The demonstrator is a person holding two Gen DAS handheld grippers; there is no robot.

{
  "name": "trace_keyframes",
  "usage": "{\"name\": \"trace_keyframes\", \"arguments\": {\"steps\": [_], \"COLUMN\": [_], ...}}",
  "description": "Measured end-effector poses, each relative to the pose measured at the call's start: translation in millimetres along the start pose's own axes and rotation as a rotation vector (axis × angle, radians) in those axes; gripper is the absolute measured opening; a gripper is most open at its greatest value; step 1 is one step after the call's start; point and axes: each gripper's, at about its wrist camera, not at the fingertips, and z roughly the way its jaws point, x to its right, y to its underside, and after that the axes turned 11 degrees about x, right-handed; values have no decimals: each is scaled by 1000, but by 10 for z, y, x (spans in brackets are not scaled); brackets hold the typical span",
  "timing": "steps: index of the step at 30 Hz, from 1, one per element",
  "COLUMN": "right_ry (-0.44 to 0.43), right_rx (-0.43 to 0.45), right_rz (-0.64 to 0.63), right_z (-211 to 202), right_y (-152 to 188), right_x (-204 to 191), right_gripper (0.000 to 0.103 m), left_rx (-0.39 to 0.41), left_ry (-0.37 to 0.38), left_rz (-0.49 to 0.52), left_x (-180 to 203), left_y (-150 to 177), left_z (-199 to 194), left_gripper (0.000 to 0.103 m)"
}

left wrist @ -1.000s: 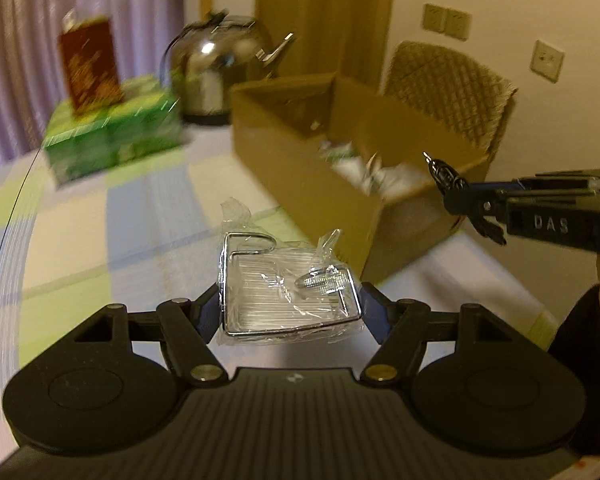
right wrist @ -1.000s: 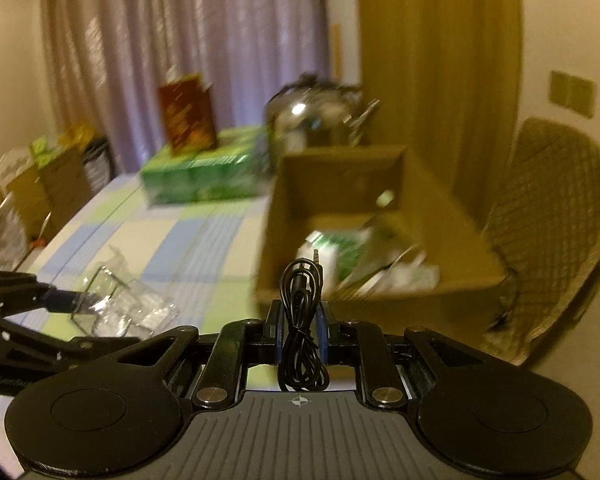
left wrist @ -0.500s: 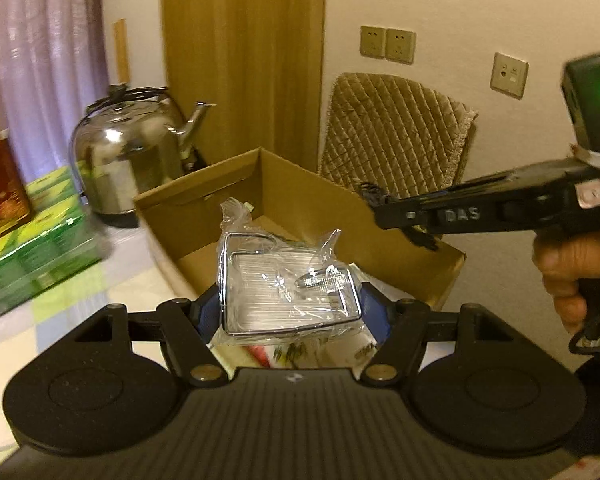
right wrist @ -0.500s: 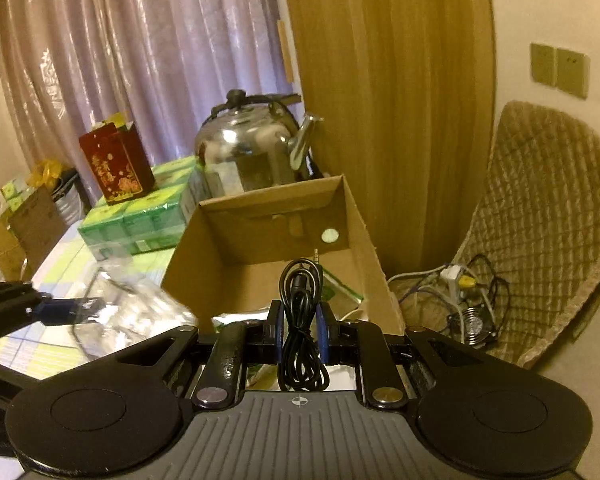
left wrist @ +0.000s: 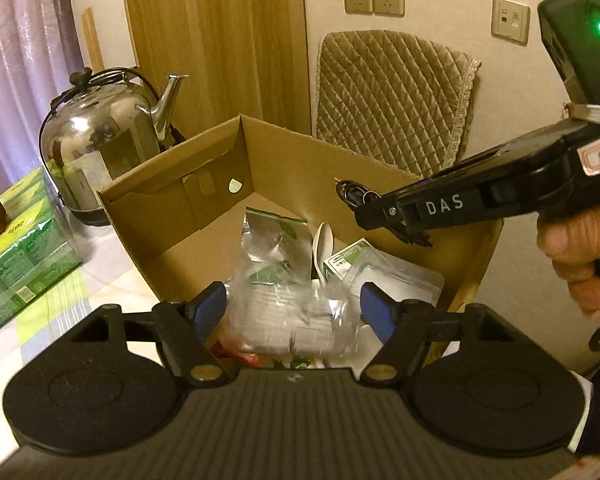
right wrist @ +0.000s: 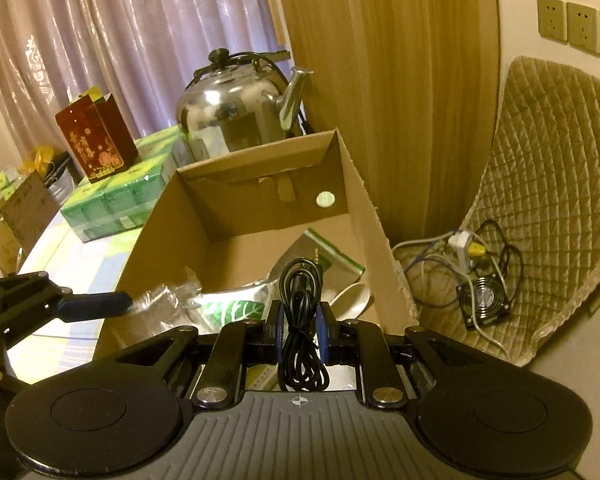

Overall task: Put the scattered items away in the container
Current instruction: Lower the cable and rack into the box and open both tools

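Nearest the right wrist camera, the right gripper [right wrist: 300, 330] had its fingers clamped on a coiled black audio cable [right wrist: 301, 320], the loops standing up between the pads and the plug tip pointing away over the cardboard box [right wrist: 364, 200]. The cable looked light and limp; pinched across the middle of the bundle it should stay together, while a hold on one strand would likely let it uncoil.

The left gripper [left wrist: 292, 312] hovered over the box's near end with its fingers spread apart. The bagged wire rack [left wrist: 288, 320], blurred, sat between and below them, apparently loose; its film wrap looked slippery and crinkly, the metal frame inside the stiffer place to take.

Deeper in the box lay a foil pouch [left wrist: 276, 240] and a white spoon [left wrist: 322, 246]. Beyond, on the counter [right wrist: 80, 256], stood a steel kettle [right wrist: 236, 112].
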Motion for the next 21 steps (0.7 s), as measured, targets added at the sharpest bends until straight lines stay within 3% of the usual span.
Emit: {"name": "trace_keyframes", "arguments": {"steps": [15,16,18,21], "right_ry": [-55,-54,-46,-40], "right_rx": [-37,-33,-10,15], "right_rz": [-46,-47,-37,-22], "right_z": [9,2,-32,-106], "right_y": [55,56,36,-9], "right_x": [-284,-297,-295,-266], "right_gripper": [14,19,54,58], "left_rx": [83,81,77,72], "left_ry": [-88,-89,-90,-91], "left_rz": [-118,-127,-140,-158], "left_x": [-265,-276,-287,-286], "left_y": [55,65,89,129], "left_z": [-642,-656,-685,-727], "left_gripper": [78,78,78,79]}}
